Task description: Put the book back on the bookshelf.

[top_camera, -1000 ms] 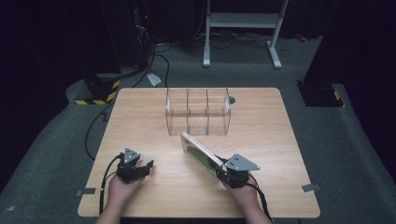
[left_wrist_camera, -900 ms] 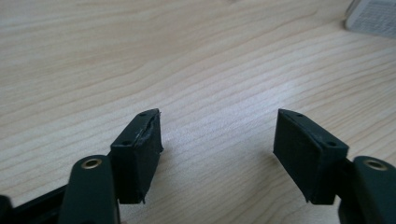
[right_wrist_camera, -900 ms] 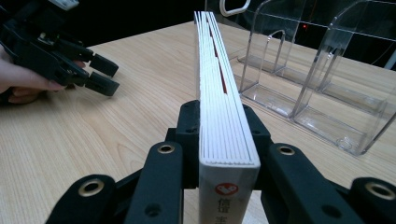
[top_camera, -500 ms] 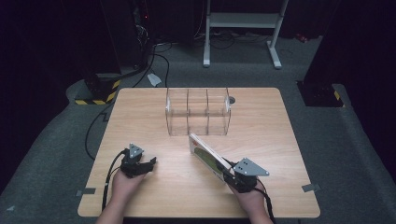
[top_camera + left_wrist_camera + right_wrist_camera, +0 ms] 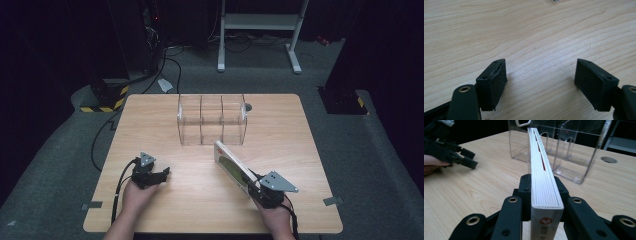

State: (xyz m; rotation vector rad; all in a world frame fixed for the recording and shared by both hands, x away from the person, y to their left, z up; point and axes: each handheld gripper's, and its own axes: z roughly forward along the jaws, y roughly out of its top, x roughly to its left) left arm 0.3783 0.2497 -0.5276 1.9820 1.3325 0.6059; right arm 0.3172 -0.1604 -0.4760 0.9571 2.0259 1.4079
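Since the earlier frame, the right gripper (image 5: 252, 186) carries the book (image 5: 234, 166) slightly rightward, while the left gripper (image 5: 161, 176) has just been opening, nothing between its jaws. The book, clamped upright near the clear organizer (image 5: 212, 119), is not yet slotted in.

- A thin book (image 5: 541, 167) with a white page edge and a green cover (image 5: 233, 167), held on edge above the table, tilted, spine end clamped.
- It points toward the clear three-slot rack (image 5: 212, 119), just short of it.
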